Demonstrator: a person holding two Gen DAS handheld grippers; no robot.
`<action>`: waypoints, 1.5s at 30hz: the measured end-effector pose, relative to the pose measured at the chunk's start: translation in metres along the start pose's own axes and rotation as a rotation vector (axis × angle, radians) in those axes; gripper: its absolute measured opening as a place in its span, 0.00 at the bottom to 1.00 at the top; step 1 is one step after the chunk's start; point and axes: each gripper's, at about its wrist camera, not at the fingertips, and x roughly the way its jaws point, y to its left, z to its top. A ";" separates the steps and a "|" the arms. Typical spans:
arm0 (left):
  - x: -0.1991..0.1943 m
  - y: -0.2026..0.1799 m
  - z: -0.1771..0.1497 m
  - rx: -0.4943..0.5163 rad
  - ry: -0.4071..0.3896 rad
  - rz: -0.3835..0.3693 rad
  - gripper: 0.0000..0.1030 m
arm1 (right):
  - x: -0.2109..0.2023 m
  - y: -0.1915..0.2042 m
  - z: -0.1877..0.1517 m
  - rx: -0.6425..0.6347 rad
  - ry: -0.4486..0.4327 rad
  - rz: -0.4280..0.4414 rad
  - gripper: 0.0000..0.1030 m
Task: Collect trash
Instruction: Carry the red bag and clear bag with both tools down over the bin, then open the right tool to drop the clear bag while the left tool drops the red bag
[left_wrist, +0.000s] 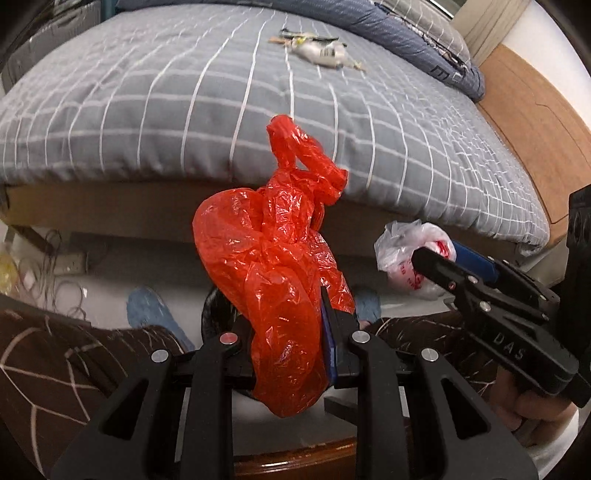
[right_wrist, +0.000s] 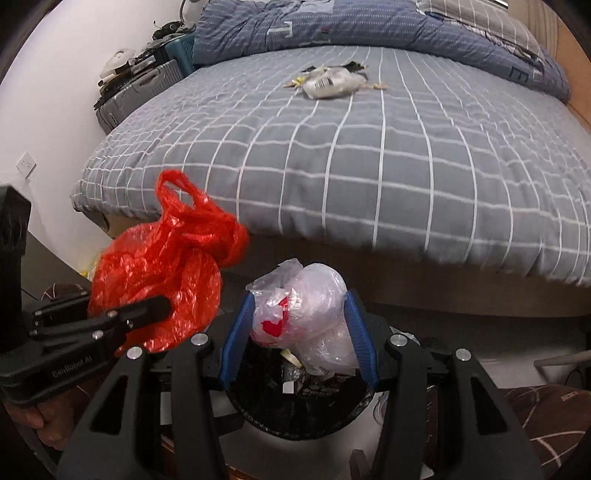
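My left gripper (left_wrist: 291, 314) is shut on a crumpled red plastic bag (left_wrist: 273, 258), which bulges up between the jaws and hides the pads; the same red bag (right_wrist: 162, 273) shows at the left of the right wrist view. My right gripper (right_wrist: 299, 317) is shut on a clear plastic bag with red print (right_wrist: 303, 314), its blue pads pressing both sides. That clear bag (left_wrist: 410, 254) also appears at the right of the left wrist view. Directly below the right gripper stands a black-lined trash bin (right_wrist: 295, 402) with litter inside. More trash (right_wrist: 332, 83) lies on the bed.
A bed with a grey checked sheet (right_wrist: 406, 158) fills the background, a blue quilt (right_wrist: 332, 26) bunched at its far end. A grey suitcase (right_wrist: 136, 92) stands by the white wall. Cables (left_wrist: 48, 266) lie on the floor at left. A person's patterned trouser legs (left_wrist: 55, 362) flank the bin.
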 end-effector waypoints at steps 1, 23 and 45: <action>0.003 0.001 -0.002 0.000 0.008 0.005 0.22 | 0.001 0.000 -0.002 -0.001 0.003 -0.001 0.47; 0.085 0.025 -0.014 -0.036 0.171 0.039 0.22 | 0.074 -0.005 -0.031 -0.028 0.173 -0.060 0.47; 0.119 0.036 -0.011 -0.029 0.235 0.132 0.22 | 0.149 -0.002 -0.038 -0.029 0.342 -0.037 0.47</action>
